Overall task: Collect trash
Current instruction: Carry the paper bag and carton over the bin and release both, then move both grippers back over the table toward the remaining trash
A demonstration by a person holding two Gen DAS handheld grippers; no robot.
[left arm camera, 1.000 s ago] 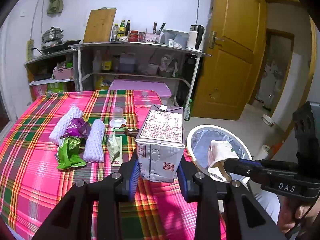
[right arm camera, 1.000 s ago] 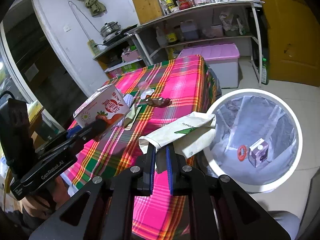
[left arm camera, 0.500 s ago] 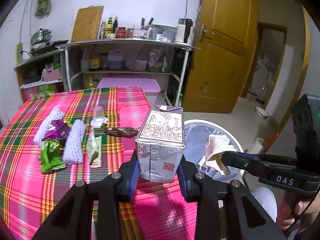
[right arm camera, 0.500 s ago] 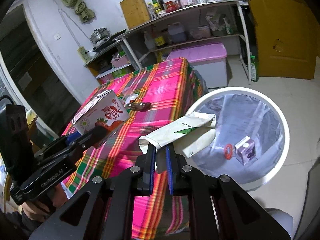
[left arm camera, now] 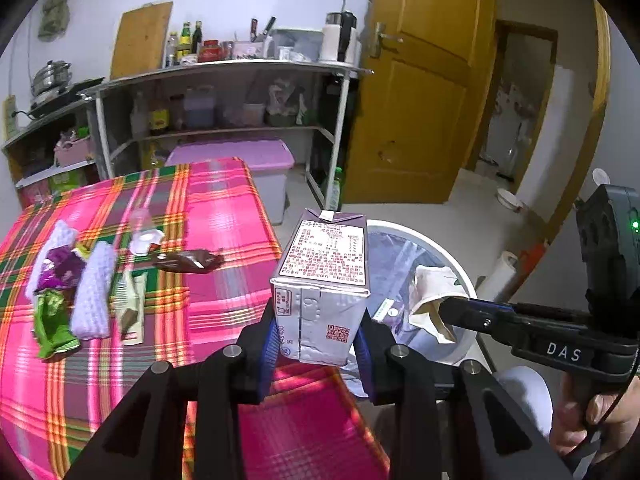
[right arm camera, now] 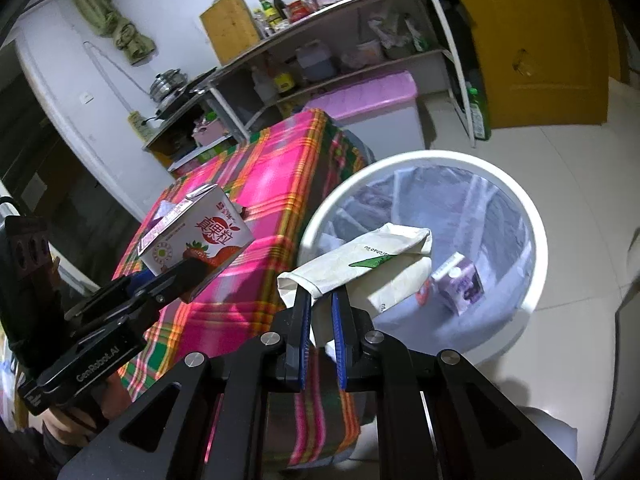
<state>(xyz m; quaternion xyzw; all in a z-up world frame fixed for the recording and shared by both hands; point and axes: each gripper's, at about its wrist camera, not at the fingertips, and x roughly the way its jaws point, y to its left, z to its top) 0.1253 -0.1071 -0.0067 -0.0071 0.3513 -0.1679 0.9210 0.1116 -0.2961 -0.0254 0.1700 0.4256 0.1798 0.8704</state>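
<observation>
My left gripper is shut on a milk carton and holds it above the table's right edge, next to the white trash bin. The carton also shows in the right wrist view. My right gripper is shut on a folded cream paper bag and holds it over the bin's near rim. The bag also shows in the left wrist view. A small purple carton lies inside the bin.
On the pink plaid tablecloth lie a brown wrapper, white foam sleeves, green and purple wrappers, a flat sachet and a clear cup. Metal shelves, a pink-lidded box and a yellow door stand behind.
Both grippers have moved right, away from the table and toward the bin. The paper bag now hangs over the bin's opening. Both grips are unchanged.
</observation>
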